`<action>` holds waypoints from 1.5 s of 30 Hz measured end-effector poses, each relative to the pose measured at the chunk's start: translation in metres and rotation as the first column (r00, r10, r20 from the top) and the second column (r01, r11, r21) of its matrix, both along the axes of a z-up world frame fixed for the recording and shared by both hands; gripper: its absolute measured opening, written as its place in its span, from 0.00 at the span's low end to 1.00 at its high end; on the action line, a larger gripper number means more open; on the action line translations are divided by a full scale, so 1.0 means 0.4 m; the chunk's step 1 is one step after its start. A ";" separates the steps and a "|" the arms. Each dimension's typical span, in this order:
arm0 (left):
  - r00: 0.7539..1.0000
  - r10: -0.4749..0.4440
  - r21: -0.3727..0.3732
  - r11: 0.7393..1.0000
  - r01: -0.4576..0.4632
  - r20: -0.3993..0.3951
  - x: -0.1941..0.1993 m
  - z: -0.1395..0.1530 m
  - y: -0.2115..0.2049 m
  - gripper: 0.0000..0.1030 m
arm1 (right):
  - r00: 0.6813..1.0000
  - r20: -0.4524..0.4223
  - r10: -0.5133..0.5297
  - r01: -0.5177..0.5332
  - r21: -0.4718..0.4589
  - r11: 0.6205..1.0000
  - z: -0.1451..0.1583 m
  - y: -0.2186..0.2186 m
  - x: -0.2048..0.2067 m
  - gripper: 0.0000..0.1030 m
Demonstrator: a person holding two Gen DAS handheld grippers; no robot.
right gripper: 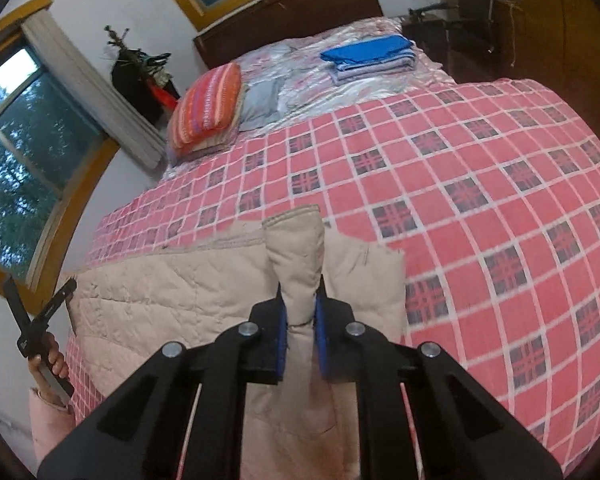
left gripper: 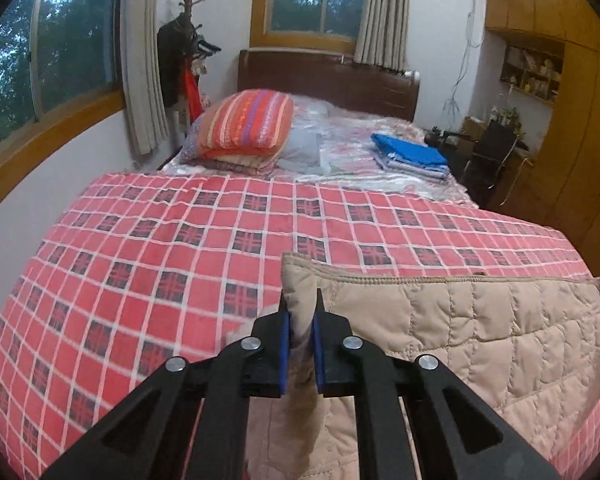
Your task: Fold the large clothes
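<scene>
Beige quilted garment [left gripper: 460,332] pinched in both grippers' fingers [left gripper: 285,320]; person's hand [right gripper: 52,354] only in right view.

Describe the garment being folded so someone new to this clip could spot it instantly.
Start at the bed with the red checked blanket. At its near edge lies the beige quilted jacket, pinched by the left gripper and the right gripper. It is the only plain tan, stitched-padding piece; the folded clothes by the headboard are blue.

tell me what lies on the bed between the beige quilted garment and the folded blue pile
Only bare red checked bedspread, then shiny sheet, between the beige quilted garment and the folded blue pile. Both wrist views show it.
</scene>
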State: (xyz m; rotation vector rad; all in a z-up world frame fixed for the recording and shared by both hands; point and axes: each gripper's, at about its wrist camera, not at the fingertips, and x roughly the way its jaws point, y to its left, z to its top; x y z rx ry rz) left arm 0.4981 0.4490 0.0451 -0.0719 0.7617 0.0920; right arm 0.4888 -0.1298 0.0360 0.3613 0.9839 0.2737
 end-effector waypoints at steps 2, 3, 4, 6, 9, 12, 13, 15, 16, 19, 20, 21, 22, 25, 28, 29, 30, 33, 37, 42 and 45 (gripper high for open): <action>0.999 0.008 0.017 1.000 -0.007 -0.037 0.036 -0.027 -0.005 0.09 | 1.000 -0.013 -0.005 0.005 -0.008 1.000 -0.014 0.004 0.027 0.10; 0.999 0.012 0.025 1.000 -0.011 -0.050 0.051 -0.039 -0.006 0.09 | 1.000 -0.019 -0.009 0.008 -0.013 1.000 -0.023 0.008 0.044 0.10; 0.997 0.020 0.034 0.999 -0.018 -0.068 0.070 -0.057 -0.004 0.09 | 1.000 -0.026 -0.014 0.013 -0.020 1.000 -0.034 0.012 0.060 0.10; 0.995 0.034 0.042 0.999 -0.030 -0.096 0.093 -0.087 0.001 0.10 | 0.999 -0.042 -0.021 0.020 -0.026 0.999 -0.057 0.020 0.086 0.10; 0.990 0.053 0.055 0.997 -0.046 -0.133 0.118 -0.135 0.008 0.10 | 0.998 -0.062 -0.027 0.026 -0.023 0.999 -0.097 0.031 0.122 0.10; 0.983 0.070 0.069 0.996 -0.059 -0.173 0.139 -0.186 0.014 0.12 | 0.994 -0.098 -0.038 0.035 -0.034 0.999 -0.145 0.040 0.149 0.10; 0.981 0.073 0.074 0.995 -0.060 -0.182 0.144 -0.198 0.014 0.13 | 0.993 -0.114 -0.044 0.039 -0.041 0.998 -0.165 0.042 0.157 0.10; 0.975 0.082 0.081 0.995 -0.066 -0.206 0.154 -0.226 0.018 0.15 | 0.989 -0.140 -0.050 0.044 -0.049 0.998 -0.199 0.046 0.169 0.10; 0.972 0.087 0.078 0.994 -0.072 -0.218 0.158 -0.240 0.023 0.17 | 0.988 -0.147 -0.049 0.042 -0.048 0.998 -0.213 0.048 0.173 0.11; 0.970 0.090 0.068 0.995 -0.077 -0.226 0.162 -0.254 0.030 0.19 | 0.985 -0.166 -0.051 0.046 -0.037 0.998 -0.250 0.048 0.180 0.12; 0.970 0.091 0.070 0.995 -0.077 -0.227 0.162 -0.255 0.030 0.20 | 0.984 -0.171 -0.053 0.048 -0.033 0.998 -0.259 0.047 0.180 0.12; 0.969 0.094 0.074 0.994 -0.079 -0.228 0.162 -0.256 0.030 0.22 | 0.983 -0.175 -0.054 0.049 -0.031 0.998 -0.263 0.047 0.181 0.13; 0.968 0.100 0.079 0.993 -0.084 -0.229 0.161 -0.254 0.031 0.26 | 0.983 -0.176 -0.053 0.049 -0.027 0.998 -0.264 0.045 0.180 0.14; 0.968 0.124 0.080 0.991 -0.109 -0.217 0.151 -0.226 0.050 0.45 | 0.986 -0.148 -0.075 0.072 -0.025 0.997 -0.236 0.030 0.169 0.30; 0.970 0.119 -0.007 0.992 -0.123 -0.211 0.125 -0.180 0.102 0.62 | 0.991 -0.094 -0.095 0.098 0.026 0.995 -0.179 -0.007 0.138 0.74; 0.972 0.115 -0.042 0.991 -0.126 -0.206 0.115 -0.166 0.122 0.63 | 0.992 -0.077 -0.098 0.102 0.040 0.994 -0.159 -0.020 0.123 0.75; 0.975 0.099 -0.098 0.988 -0.120 -0.201 0.094 -0.147 0.145 0.67 | 0.993 -0.068 -0.093 0.097 0.058 0.994 -0.146 -0.030 0.113 0.75; 0.978 0.055 -0.209 0.973 -0.097 -0.199 0.034 -0.118 0.196 0.74 | 0.997 -0.054 -0.060 0.065 0.109 0.992 -0.110 -0.066 0.060 0.74; 0.979 0.015 -0.240 0.969 -0.065 -0.205 -0.061 -0.123 0.231 0.81 | 0.998 -0.055 -0.012 0.019 0.134 0.991 -0.114 -0.099 -0.031 0.74; 0.969 -0.055 -0.302 0.953 -0.021 -0.240 -0.145 -0.182 0.231 0.82 | 0.994 -0.106 0.008 0.013 0.192 0.981 -0.172 -0.120 -0.111 0.75; 0.964 -0.064 -0.331 0.943 -0.027 -0.260 -0.168 -0.228 0.222 0.82 | 0.992 -0.122 0.016 0.014 0.240 0.971 -0.209 -0.125 -0.141 0.75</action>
